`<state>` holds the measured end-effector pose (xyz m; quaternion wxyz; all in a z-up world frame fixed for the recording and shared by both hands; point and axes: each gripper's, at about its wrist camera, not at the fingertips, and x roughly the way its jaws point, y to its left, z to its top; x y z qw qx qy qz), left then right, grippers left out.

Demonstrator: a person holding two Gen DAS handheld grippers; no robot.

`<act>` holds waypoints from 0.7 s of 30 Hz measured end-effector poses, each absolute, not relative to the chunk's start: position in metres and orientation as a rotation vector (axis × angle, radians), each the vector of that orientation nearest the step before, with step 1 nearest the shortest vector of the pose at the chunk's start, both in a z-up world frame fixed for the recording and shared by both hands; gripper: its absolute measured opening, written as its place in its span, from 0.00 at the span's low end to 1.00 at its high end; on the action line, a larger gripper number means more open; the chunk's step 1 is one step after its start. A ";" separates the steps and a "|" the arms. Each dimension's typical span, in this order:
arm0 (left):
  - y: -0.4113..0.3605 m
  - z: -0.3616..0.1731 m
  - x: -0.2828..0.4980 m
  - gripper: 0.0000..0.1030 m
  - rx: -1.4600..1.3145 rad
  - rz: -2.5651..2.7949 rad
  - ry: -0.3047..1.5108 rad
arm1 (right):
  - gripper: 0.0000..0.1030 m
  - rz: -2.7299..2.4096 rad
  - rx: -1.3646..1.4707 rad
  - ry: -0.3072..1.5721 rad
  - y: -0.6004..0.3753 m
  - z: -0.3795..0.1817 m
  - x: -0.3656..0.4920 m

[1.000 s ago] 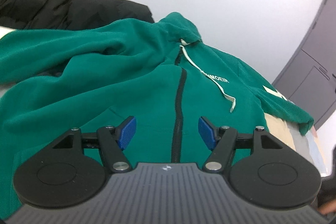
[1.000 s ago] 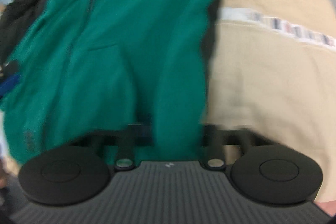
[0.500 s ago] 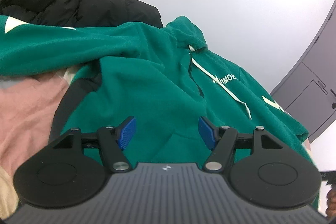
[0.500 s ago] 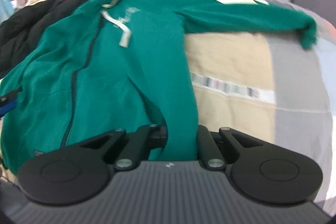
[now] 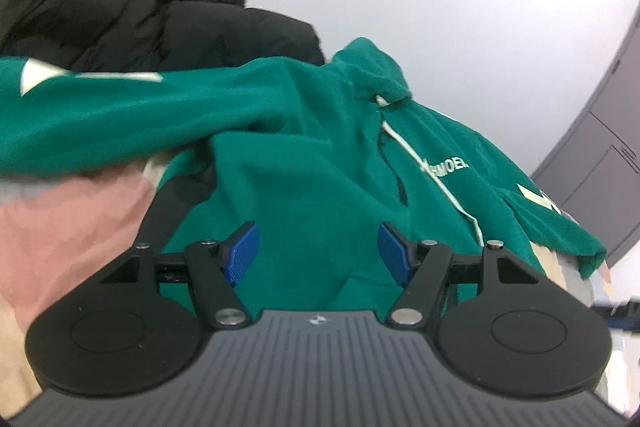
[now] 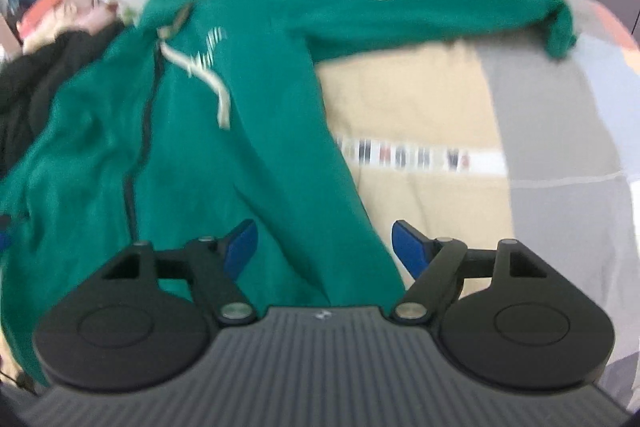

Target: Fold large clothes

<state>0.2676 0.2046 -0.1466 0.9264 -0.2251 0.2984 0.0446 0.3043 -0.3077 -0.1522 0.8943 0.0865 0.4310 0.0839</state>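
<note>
Risk lies in the loose hem: the right tool (image 6: 324,247) is opening its jaws with nothing pinched, so the green hoodie (image 6: 200,155) could slump and lose its line across the bed (image 6: 440,99). The hoodie lies front-up, zipper (image 5: 400,187) showing, sleeves flung outward, body directly ahead of and below both tools. The left tool (image 5: 318,253) hangs spread and empty above the lower front, near the black jacket (image 5: 120,7).

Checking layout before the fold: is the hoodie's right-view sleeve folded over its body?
No, the green hoodie's sleeve stretches sideways across the bedding.
</note>
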 end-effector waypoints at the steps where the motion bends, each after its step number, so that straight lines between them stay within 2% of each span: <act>1: 0.204 -0.142 0.274 0.69 -0.458 0.077 0.612 | 0.74 0.190 0.183 0.864 -0.306 -0.145 0.310; 6: 0.198 -0.110 0.330 0.69 -0.452 -0.001 0.609 | 0.74 0.260 0.167 0.748 -0.285 -0.109 0.345; 12: 0.184 -0.088 0.437 0.69 -0.406 -0.071 0.629 | 0.73 0.347 0.302 0.686 -0.238 -0.097 0.448; 16: 0.181 -0.101 0.517 0.69 -0.389 -0.111 0.624 | 0.73 0.380 0.381 0.638 -0.206 -0.114 0.539; 21: 0.181 -0.133 0.620 0.69 -0.329 -0.112 0.588 | 0.73 0.397 0.375 0.624 -0.162 -0.161 0.664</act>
